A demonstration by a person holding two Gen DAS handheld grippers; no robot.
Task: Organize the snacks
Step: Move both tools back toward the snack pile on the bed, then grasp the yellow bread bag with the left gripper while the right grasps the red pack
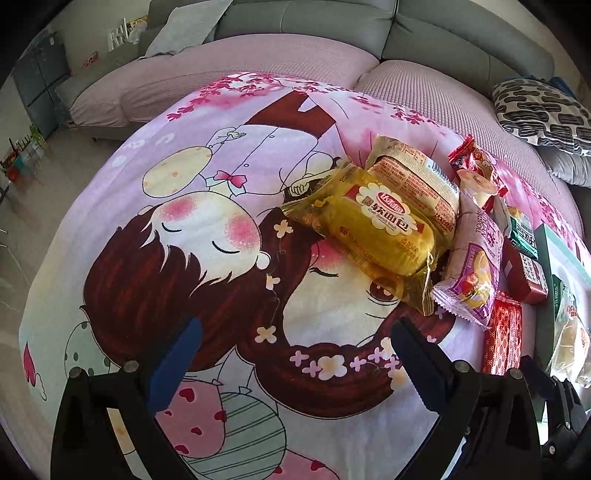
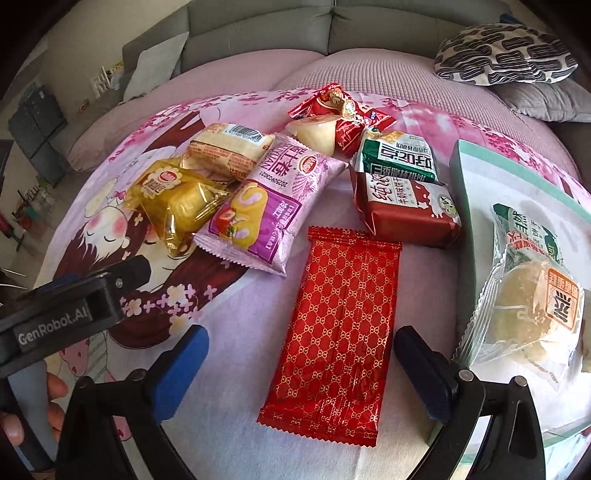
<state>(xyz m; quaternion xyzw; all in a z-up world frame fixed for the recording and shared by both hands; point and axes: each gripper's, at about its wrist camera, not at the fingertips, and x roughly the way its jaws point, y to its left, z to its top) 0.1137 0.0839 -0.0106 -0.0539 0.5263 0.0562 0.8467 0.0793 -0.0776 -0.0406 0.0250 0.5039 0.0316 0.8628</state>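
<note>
Snack packets lie on a cartoon-print blanket [image 1: 221, 258]. A yellow bread packet [image 1: 373, 229] rests on a second bread packet [image 1: 413, 181], with a pink swiss-roll packet [image 1: 476, 258] to their right. My left gripper [image 1: 295, 350] is open and empty, short of the yellow packet. My right gripper [image 2: 301, 354] is open, its fingers either side of the near end of a red patterned packet [image 2: 340, 325]. In the right wrist view the yellow packet [image 2: 181, 199], pink packet [image 2: 266, 206], dark red biscuit packet [image 2: 406, 210], green packet [image 2: 399, 155] and red wrapped snacks [image 2: 343, 110] lie beyond.
A teal-rimmed box [image 2: 461, 184] at the right holds a clear-wrapped pastry [image 2: 532, 295]. The left gripper's body [image 2: 66, 306] and the hand holding it are at the left of the right wrist view. A grey sofa [image 1: 314, 22] and patterned cushion [image 1: 543, 110] lie behind.
</note>
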